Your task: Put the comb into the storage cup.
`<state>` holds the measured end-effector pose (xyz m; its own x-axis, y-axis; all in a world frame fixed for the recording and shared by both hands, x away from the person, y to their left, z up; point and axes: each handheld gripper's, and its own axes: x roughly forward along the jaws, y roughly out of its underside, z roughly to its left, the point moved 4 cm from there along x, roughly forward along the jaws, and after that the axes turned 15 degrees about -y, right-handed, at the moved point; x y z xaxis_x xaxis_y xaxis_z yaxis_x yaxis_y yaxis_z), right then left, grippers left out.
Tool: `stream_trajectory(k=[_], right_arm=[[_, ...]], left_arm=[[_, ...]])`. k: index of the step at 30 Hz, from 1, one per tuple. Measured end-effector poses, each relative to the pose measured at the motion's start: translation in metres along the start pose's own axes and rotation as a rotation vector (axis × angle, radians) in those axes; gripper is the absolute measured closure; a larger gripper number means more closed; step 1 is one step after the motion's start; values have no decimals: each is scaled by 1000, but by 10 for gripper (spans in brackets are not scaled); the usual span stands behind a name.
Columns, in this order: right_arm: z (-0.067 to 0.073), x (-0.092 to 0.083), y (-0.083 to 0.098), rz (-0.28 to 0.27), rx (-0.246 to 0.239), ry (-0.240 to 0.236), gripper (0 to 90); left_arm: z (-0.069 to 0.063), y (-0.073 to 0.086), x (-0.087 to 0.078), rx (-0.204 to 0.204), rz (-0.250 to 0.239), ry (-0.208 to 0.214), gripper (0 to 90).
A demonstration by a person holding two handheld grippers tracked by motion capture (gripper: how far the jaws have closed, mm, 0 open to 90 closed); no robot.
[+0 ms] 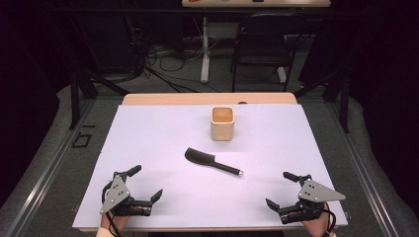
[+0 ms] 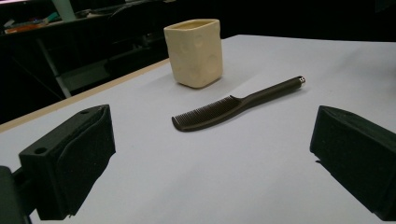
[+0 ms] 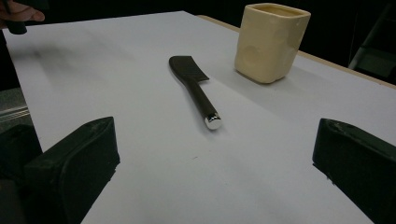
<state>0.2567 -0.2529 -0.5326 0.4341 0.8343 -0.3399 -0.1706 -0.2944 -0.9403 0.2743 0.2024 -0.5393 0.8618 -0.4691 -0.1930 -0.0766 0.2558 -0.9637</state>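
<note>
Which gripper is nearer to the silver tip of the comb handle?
The right gripper. The comb lies mid-table with its silver tip pointing toward the right gripper. The left gripper sits farther off, on the side of the comb's teeth. Both stand open, touching nothing.

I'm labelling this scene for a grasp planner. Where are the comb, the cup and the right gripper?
comb (image 1: 200,158), high view, on the toothed end.
cup (image 2: 196,56), left gripper view, on its front wall.
right gripper (image 1: 282,188), high view, midway between the tips of its open jaws.
</note>
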Motion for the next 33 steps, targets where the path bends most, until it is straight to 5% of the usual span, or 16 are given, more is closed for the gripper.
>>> stream_trajectory(k=[33], right_arm=[[-11, 38, -8, 105, 45, -76, 0]], left_arm=[[0, 0, 1, -1, 1, -2, 0]])
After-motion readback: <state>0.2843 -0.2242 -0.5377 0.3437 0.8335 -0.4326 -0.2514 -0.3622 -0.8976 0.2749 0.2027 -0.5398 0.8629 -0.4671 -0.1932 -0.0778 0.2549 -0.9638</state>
